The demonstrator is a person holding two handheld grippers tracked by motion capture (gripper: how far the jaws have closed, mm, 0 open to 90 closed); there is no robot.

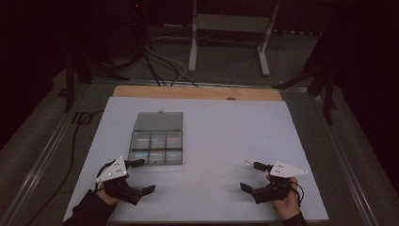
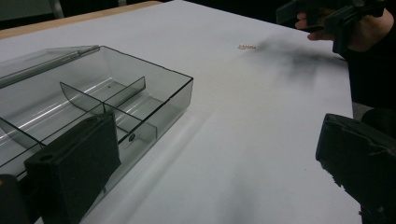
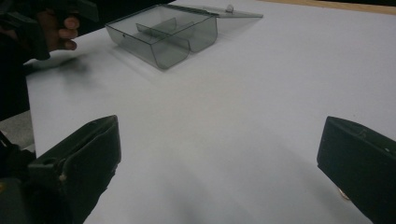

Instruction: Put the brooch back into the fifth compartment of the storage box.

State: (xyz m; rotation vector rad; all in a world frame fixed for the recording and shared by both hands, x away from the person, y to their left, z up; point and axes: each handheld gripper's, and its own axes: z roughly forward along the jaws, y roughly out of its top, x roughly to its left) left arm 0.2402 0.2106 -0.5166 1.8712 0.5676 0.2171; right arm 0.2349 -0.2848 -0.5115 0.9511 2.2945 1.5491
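Compartment box [image 1: 156, 138] left on the table [image 1: 226, 136], lid behind.

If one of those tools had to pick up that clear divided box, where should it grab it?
Probably the clear compartment box by its near side wall, coming down from above with one jaw inside a compartment and one outside. The walls stand upright and thin, and the lid lies open flat behind, so the top is free. The left tool is nearest.

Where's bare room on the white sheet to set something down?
Free: the wide stretch right of the clear compartment box up to the sheet's far edge, and the front middle between the left gripper and right gripper. Crowded: the near-left corner, and a small metal piece by the right gripper.
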